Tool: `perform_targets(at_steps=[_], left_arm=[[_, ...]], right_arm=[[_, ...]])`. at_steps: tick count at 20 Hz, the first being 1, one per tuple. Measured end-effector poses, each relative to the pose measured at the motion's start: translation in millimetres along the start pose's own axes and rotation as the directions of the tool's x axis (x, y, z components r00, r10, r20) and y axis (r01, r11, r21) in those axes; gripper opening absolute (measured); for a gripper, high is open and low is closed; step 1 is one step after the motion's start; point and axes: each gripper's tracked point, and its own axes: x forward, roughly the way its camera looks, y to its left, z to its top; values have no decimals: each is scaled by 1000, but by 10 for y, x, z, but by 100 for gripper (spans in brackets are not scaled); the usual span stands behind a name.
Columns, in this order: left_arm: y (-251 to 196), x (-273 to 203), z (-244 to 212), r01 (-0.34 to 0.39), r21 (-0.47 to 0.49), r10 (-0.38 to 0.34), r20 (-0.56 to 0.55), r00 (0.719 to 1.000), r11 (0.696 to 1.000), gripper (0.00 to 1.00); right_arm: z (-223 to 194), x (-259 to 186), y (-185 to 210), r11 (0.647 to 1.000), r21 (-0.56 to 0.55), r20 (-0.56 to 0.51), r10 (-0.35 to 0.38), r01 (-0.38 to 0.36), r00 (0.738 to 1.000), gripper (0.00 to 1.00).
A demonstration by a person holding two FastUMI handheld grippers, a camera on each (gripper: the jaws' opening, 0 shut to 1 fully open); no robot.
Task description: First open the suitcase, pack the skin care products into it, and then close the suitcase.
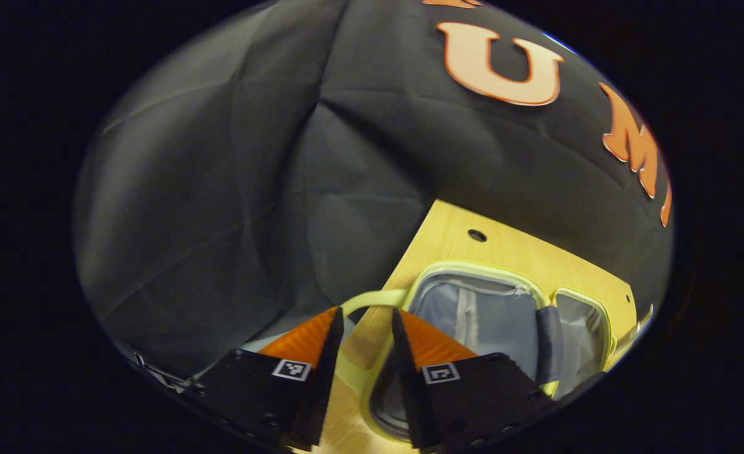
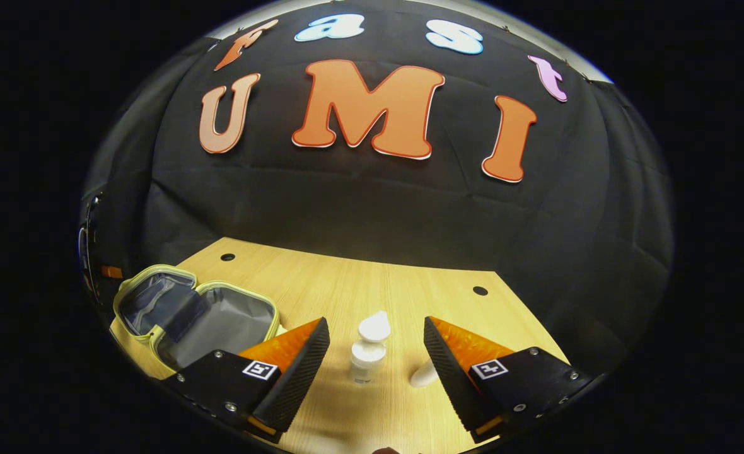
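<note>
The small suitcase (image 1: 485,315) lies open on the wooden table (image 1: 511,249), with a pale yellow-green rim and grey lining in both halves. My left gripper (image 1: 367,311) hovers over its near corner, fingers slightly apart; the case's looped handle (image 1: 372,297) curves just beyond the tips and the rim shows in the gap. In the right gripper view the open suitcase (image 2: 198,315) sits at the table's left end. My right gripper (image 2: 375,321) is wide open above the table (image 2: 347,277). A white pump bottle (image 2: 367,353) stands upright between its fingers, untouched. A second white item (image 2: 424,375) lies beside the right finger.
Black cloth walls close in behind and to both sides of the table. Small round holes (image 2: 480,291) mark the tabletop near its back corners. The table's left edge runs close to the suitcase.
</note>
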Motion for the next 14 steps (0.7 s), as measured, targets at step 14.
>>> perform_targets(at_steps=[14], left_arm=[[-3359, -1802, 681, 290, 291, -368, 267, 891, 912, 98]], right_arm=[[261, -51, -792, 998, -59, 184, 43, -33, 982, 96]])
